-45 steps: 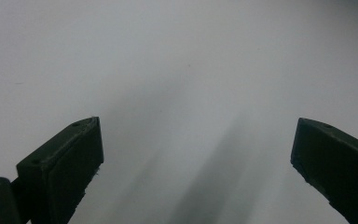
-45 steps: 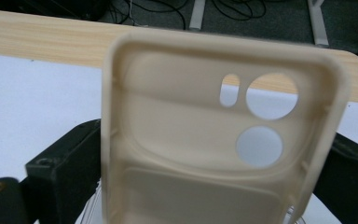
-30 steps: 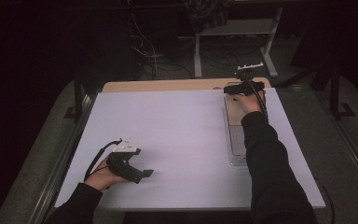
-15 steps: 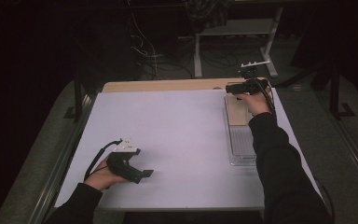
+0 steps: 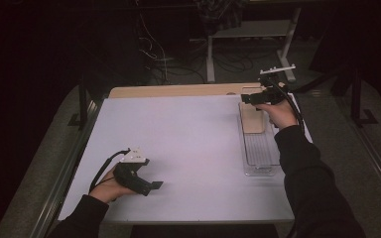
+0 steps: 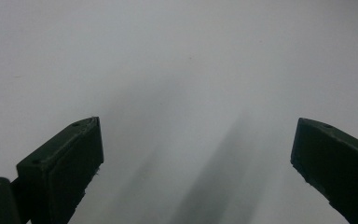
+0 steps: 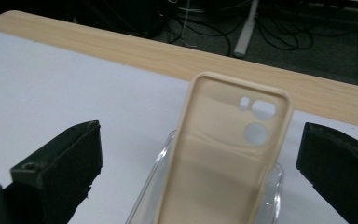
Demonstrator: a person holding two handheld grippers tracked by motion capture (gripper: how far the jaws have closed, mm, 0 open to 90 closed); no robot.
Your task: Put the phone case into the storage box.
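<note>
right gripper (image 5: 250, 98) lifted back, over phone case (image 5: 252, 118)

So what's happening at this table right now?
A person works two handheld grippers over a white table. The right gripper hangs open over a beige phone case lying in a clear tray at the table's far right, not gripping it. The left gripper rests open on bare tabletop, near the front left.

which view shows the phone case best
The right gripper view: the beige phone case sits close up, camera cutouts clear, between the open right tool. The high view shows it small in the clear tray. The left gripper view faces bare table.
</note>
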